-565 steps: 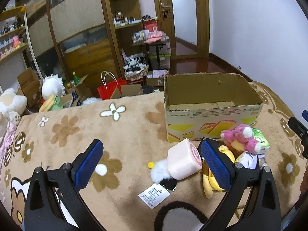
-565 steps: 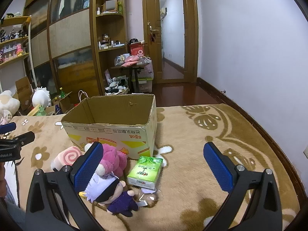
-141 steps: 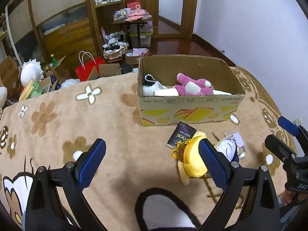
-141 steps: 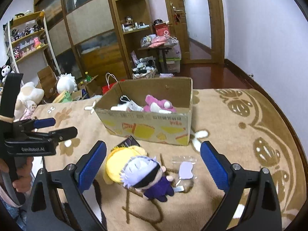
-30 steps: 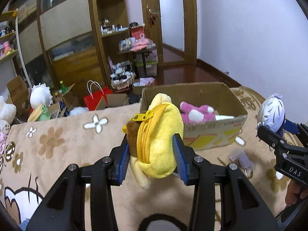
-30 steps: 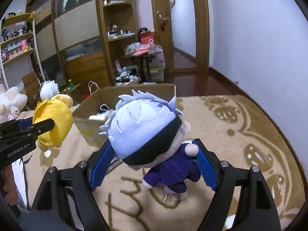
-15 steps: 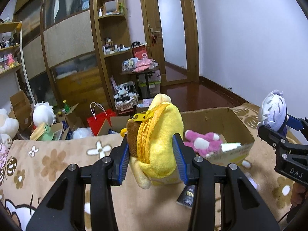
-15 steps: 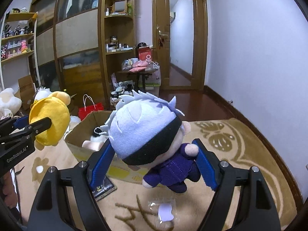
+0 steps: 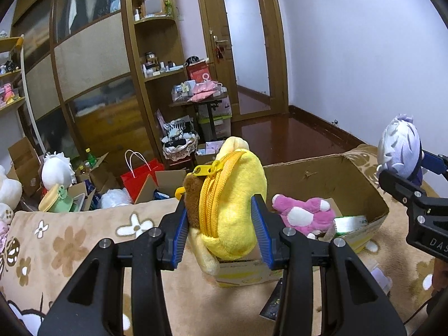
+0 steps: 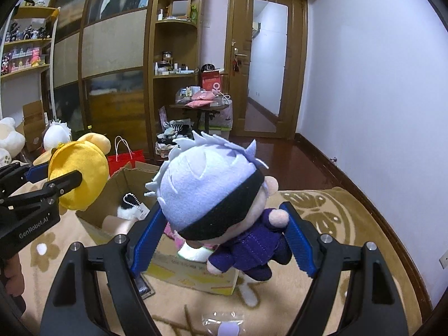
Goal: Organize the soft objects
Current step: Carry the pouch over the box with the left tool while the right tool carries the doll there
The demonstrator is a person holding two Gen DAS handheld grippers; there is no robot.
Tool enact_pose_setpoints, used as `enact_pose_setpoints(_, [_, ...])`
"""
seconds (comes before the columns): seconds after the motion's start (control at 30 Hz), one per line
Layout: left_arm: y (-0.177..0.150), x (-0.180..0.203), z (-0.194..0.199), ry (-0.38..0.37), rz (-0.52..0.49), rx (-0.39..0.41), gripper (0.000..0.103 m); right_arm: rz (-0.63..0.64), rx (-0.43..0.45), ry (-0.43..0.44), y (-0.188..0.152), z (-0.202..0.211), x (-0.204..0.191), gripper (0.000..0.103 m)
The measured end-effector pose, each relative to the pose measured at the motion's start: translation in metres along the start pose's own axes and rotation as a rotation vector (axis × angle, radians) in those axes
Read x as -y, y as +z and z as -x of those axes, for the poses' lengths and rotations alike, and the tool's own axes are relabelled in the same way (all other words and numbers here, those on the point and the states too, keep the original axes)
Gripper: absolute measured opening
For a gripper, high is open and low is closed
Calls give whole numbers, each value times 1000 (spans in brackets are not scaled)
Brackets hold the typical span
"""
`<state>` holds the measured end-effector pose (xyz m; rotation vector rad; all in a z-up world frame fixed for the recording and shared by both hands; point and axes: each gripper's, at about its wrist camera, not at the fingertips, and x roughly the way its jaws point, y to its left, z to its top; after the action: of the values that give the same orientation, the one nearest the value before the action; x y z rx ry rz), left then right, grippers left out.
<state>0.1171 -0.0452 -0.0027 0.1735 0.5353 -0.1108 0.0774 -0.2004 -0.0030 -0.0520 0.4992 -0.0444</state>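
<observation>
My left gripper (image 9: 221,229) is shut on a yellow plush pouch (image 9: 232,201) with a zipper, held in the air at the near left corner of the cardboard box (image 9: 330,173). My right gripper (image 10: 221,238) is shut on a white-haired doll in purple clothes (image 10: 218,196), held above the box's near side (image 10: 196,271). Inside the box lie a pink plush (image 9: 302,212), a green tissue pack (image 9: 350,222) and a black-and-white toy with a bead chain (image 10: 130,204). Each gripper shows in the other's view, the pouch at the left (image 10: 78,176) and the doll at the right (image 9: 399,148).
The box stands on a tan flower-patterned blanket (image 9: 70,240). A dark packet (image 9: 273,305) and a small clear bag (image 10: 224,324) lie on the blanket near the box. Beyond the blanket are a red bag (image 9: 140,176), boxes, plush toys and shelves.
Both grippers have risen and come closer over the box with their toys still held. The box now sits lower and nearer in both views.
</observation>
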Motion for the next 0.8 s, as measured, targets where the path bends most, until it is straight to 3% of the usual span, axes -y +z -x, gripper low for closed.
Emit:
enact_pose_setpoints(0.7, [-5, 12, -50, -36, -22, -94, 44, -41, -36, 65, -10, -44, 9, 85])
enact_pose_setpoints(0.8, [-6, 13, -51, -38, -25, -100, 56, -43, -28, 74, -8, -44, 6, 85])
